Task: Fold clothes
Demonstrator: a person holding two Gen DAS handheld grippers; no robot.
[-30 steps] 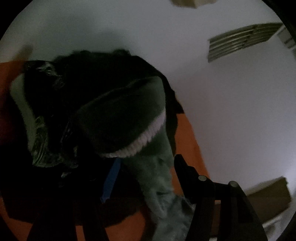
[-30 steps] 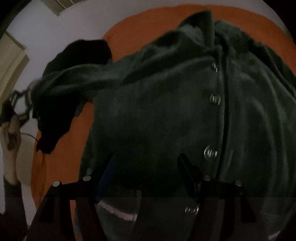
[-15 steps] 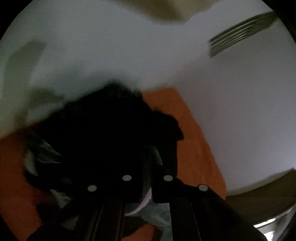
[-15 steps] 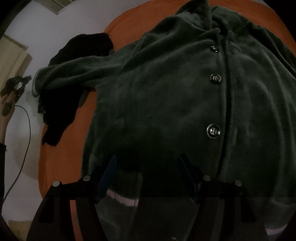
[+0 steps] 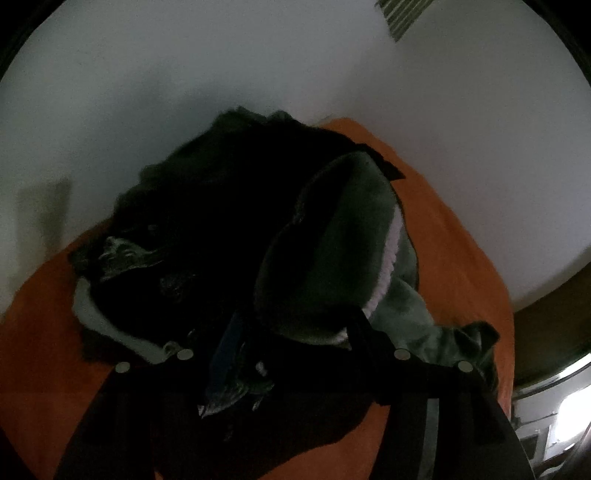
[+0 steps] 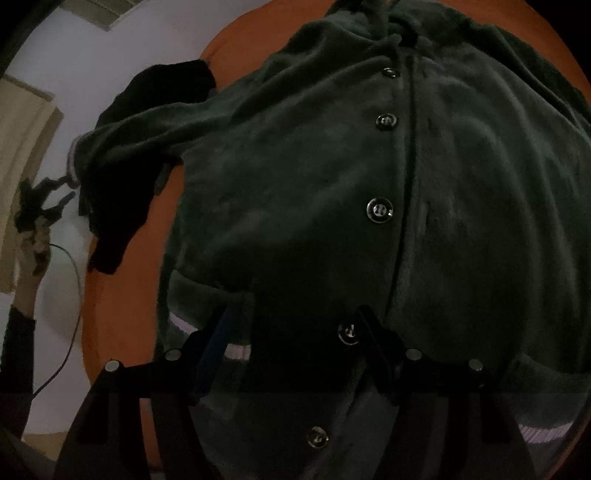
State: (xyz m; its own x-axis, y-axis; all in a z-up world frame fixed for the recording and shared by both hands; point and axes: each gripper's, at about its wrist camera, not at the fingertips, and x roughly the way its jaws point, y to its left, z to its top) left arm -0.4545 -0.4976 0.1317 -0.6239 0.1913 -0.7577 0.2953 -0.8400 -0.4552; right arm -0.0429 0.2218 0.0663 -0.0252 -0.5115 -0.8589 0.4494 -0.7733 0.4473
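An orange bedcover [image 6: 122, 295] spreads under everything, with a pale wall [image 5: 258, 74] behind it and a slatted vent [image 5: 402, 14] high on that wall. On the cover lies a dark green fleece cardigan [image 6: 295, 184], front up and buttoned, filling most of the right wrist view; its sleeve [image 6: 155, 125] stretches out to the side across a heap of black clothing [image 6: 122, 192] at the cover's edge. From the left wrist view that black heap [image 5: 207, 229] blocks most of the cover beyond, and the sleeve's cuff [image 5: 332, 258], edged with a pale ribbed band, lies draped over it.

The right gripper [image 6: 291, 332] stands with its fingers wide apart just over the cardigan's lower front — a button [image 6: 348, 333] sits beside one finger; whether the tips touch the fleece cannot be told. The left gripper [image 5: 291, 339] is likewise spread, with the cuff lying between its fingers and nothing clamped. A person's hand [image 6: 33, 236] holds it, seen small at the far left, a thin cable [image 6: 70, 317] trailing below.
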